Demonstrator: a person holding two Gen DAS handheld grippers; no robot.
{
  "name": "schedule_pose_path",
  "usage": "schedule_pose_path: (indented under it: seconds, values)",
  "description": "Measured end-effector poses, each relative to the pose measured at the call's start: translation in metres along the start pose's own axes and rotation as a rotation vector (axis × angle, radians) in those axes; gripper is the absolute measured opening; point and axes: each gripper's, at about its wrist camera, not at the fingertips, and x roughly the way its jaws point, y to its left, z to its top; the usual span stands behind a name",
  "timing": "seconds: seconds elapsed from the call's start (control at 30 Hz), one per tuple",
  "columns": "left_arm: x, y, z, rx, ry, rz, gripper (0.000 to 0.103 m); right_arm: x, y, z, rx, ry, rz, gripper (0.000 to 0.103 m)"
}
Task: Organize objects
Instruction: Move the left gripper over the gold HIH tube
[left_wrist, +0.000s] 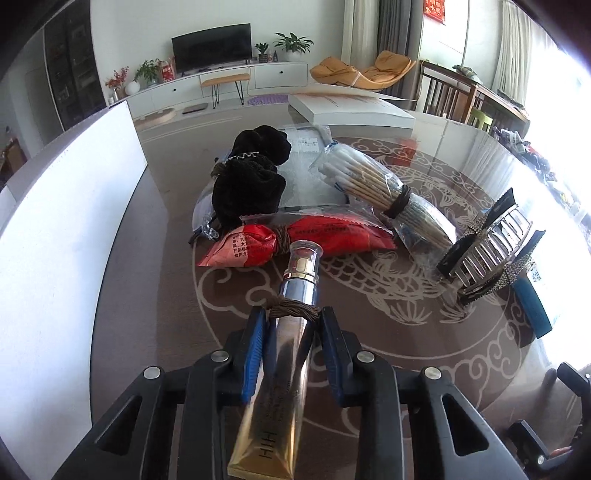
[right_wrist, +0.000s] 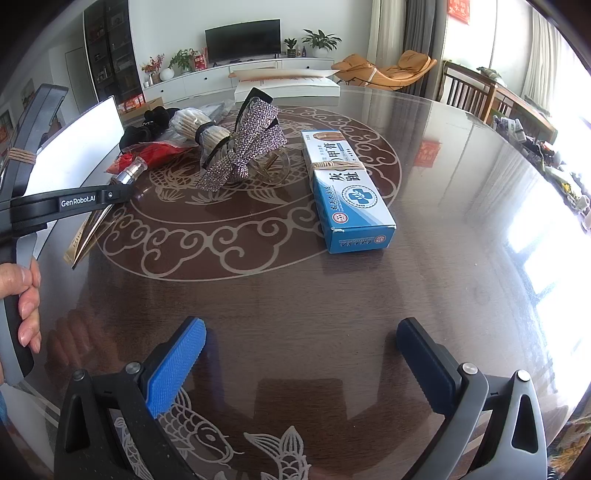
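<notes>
In the left wrist view, the gold tube (left_wrist: 275, 387) is pinched between the blue pads of the left claw (left_wrist: 293, 328), just below the twine wound round its neck; the tube's crimped end is cut off at the lower edge. Its clear cap (left_wrist: 304, 254) points toward the red packet (left_wrist: 295, 240), which is tied at the middle and lies on the worktop (left_wrist: 166, 295). Behind are seen the black velvet pouch (left_wrist: 251, 184) and a bagged bundle of cotton swabs (left_wrist: 373, 181), with the rhinestone hair clip (left_wrist: 487, 251) to the right. The right claw (right_wrist: 301, 362) is held spread above bare worktop, nothing between its pads. Beyond it lies the blue medicine box (right_wrist: 347, 184), twine-bound. A hand (right_wrist: 26, 299) is partly seen at the left edge, probably gripping the left handle.
</notes>
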Motion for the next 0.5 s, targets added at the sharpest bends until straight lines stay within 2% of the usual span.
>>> schedule_pose_path:
  seconds: [0.13, 0.23, 0.27, 0.3, 0.33, 0.37, 0.4, 0.5]
  values:
    - [-0.022, 0.005, -0.027, -0.107, 0.007, 0.002, 0.028, 0.0, 0.0, 0.0, 0.0, 0.0, 0.0, 0.103]
    - [-0.035, 0.004, -0.046, -0.131, -0.001, -0.023, 0.031, 0.0, 0.0, 0.0, 0.0, 0.0, 0.0, 0.103]
    - [-0.037, 0.003, -0.049, -0.119, -0.008, -0.038, 0.04, 0.0, 0.0, 0.0, 0.0, 0.0, 0.0, 0.103]
    - [-0.037, 0.001, -0.051, -0.098, -0.014, -0.047, 0.056, 0.0, 0.0, 0.0, 0.0, 0.0, 0.0, 0.103]
    - [-0.036, -0.002, -0.051, -0.071, -0.013, -0.035, 0.066, 0.0, 0.0, 0.0, 0.0, 0.0, 0.0, 0.103]
    - [-0.032, -0.005, -0.052, -0.047, 0.0, -0.002, 0.085, 0.0, 0.0, 0.0, 0.0, 0.0, 0.0, 0.103]
    - [-0.028, -0.009, -0.052, -0.025, 0.006, 0.029, 0.091, 0.0, 0.0, 0.0, 0.0, 0.0, 0.0, 0.103]
    - [-0.024, -0.012, -0.052, -0.01, 0.016, 0.034, 0.096, 0.0, 0.0, 0.0, 0.0, 0.0, 0.0, 0.103]
